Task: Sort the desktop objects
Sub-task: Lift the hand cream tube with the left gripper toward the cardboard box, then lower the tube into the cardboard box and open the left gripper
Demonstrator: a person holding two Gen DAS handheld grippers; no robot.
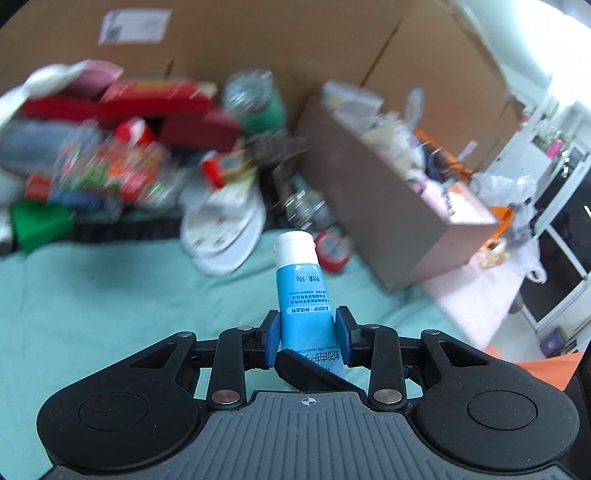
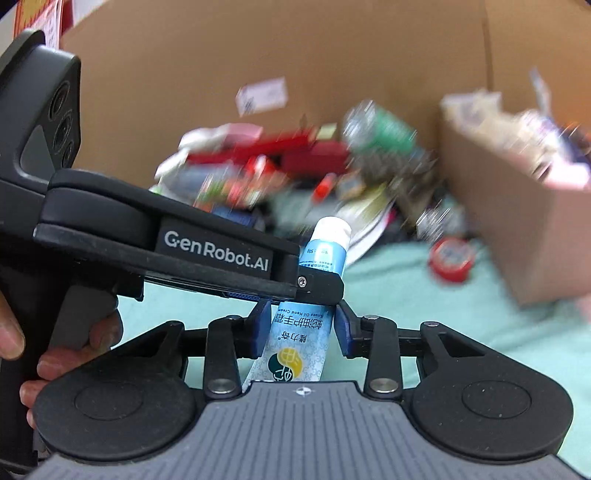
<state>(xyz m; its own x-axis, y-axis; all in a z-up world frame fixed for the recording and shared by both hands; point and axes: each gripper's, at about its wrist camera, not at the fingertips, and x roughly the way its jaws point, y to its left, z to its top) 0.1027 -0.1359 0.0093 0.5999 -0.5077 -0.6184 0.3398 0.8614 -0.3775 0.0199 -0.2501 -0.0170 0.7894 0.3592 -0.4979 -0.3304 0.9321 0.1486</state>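
Plainly mid-handover: left claw (image 1: 307, 334) and right claw (image 2: 300, 326) both clamped on tube (image 1: 301, 295); risks crushing, or dropping onto bench (image 1: 110, 295) if released together.

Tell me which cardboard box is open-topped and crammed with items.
The smaller brown cardboard box on the right, stuffed with sorted items. The large cardboard box behind shows only a bare wall with a shipping label.

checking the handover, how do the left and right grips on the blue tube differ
The left gripper clamps the blue tube nearer its white cap; the right gripper clamps nearer the flat end. Left fingers cross over the right fingers. Both are shut on the tube, above the green cloth.
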